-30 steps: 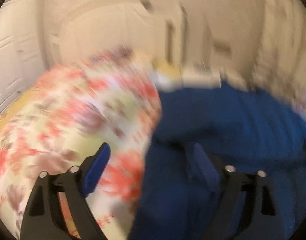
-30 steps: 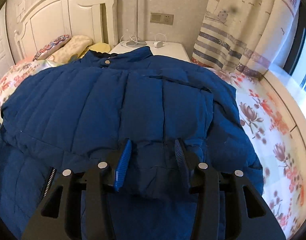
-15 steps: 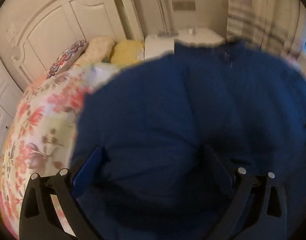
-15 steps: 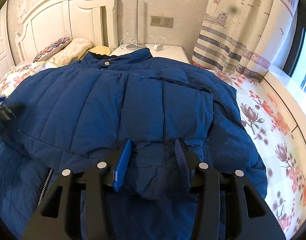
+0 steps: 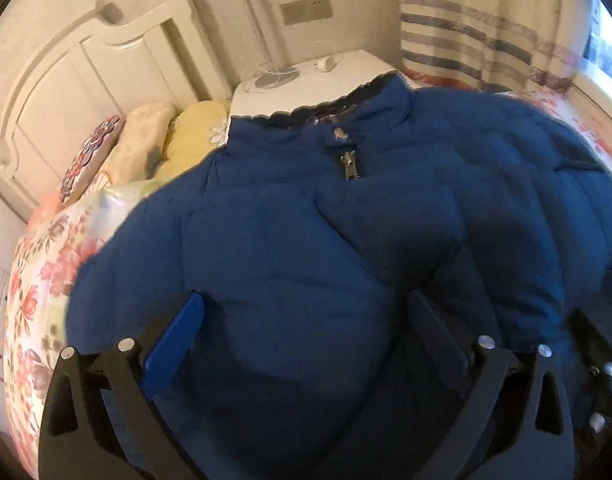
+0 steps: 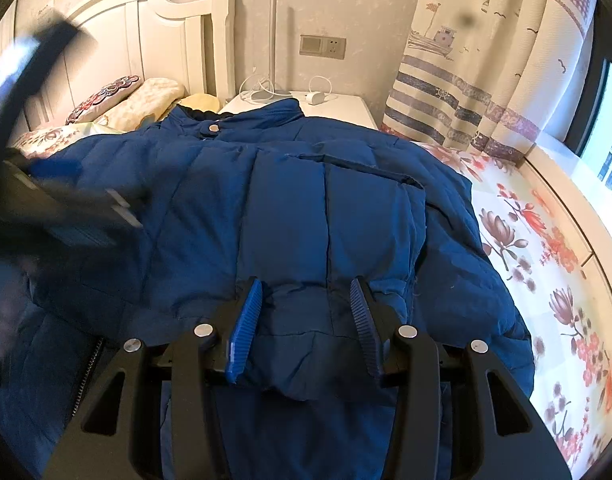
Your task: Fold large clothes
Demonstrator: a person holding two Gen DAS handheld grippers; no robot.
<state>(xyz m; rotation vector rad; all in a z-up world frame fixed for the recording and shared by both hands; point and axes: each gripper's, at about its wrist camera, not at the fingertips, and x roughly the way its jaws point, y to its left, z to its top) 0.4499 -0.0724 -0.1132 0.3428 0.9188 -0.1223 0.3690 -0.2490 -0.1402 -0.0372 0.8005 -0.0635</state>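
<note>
As you scan from the left edge of the bed, you meet a white headboard (image 6: 118,36) with three pillows (image 6: 138,98) stacked against it, then the floral bedsheet (image 5: 38,288) below them.

Item one: your left gripper (image 5: 306,312), jaws spread wide, hovering over the near folded bulk of the blue puffer jacket (image 5: 345,220); cloth lies between the fingers, but neither pad presses on it. In the right wrist view this same gripper shows only as a dark blur at the left edge.

Item two: the jacket itself, lying across the middle of the bed, collar toward the nightstand (image 6: 345,104), zipper pull just below the collar snap, one side folded over the front.

Item three: your right gripper (image 6: 306,312), jaws narrowed onto a puffed fold of the jacket's near hem; both ribbed pads touch the fabric, which bulges between them.

Item four, right of the jacket: more floral sheet, a striped nautical curtain (image 6: 485,80), and the bright window (image 6: 609,148) at the far right.
</note>
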